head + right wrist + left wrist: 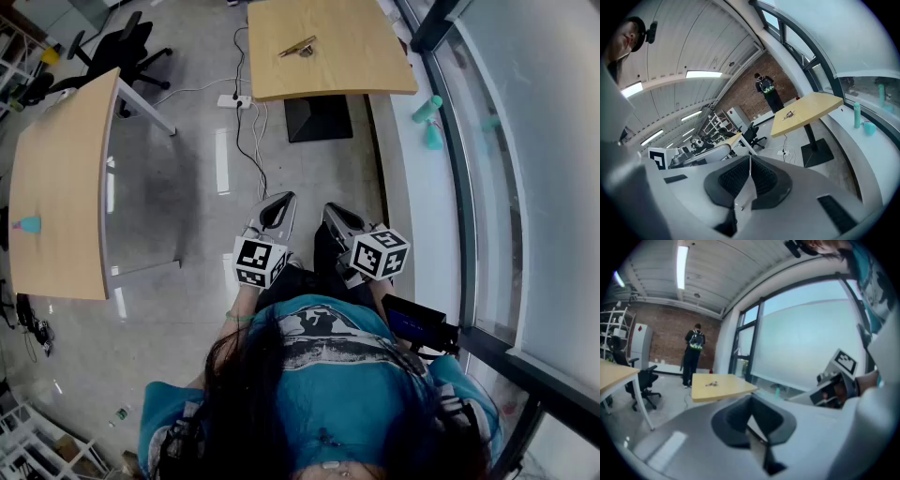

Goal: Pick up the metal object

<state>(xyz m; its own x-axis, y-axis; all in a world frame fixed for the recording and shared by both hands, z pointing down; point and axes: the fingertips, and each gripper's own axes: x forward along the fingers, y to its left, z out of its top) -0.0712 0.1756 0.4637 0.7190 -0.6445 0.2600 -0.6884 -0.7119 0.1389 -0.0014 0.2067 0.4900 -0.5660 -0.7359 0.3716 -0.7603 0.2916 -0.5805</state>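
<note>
A small metal object [299,47] lies on the far wooden table [356,66], well ahead of me. It also shows on that table in the left gripper view as the metal object [710,384] and in the right gripper view as the metal object [789,115]. My left gripper [279,208] and right gripper [334,217] are held side by side close to my body, far short of the table, above the floor. Both are shut with nothing between the jaws, as seen at the left gripper [751,414] and the right gripper [750,172].
A second wooden table [56,187] stands at the left with a small teal item [30,224] on it. Office chairs [117,47] sit at the far left. A cable and power strip [236,101] lie on the floor. A window ledge [427,169] runs along the right. A person [693,355] stands far off.
</note>
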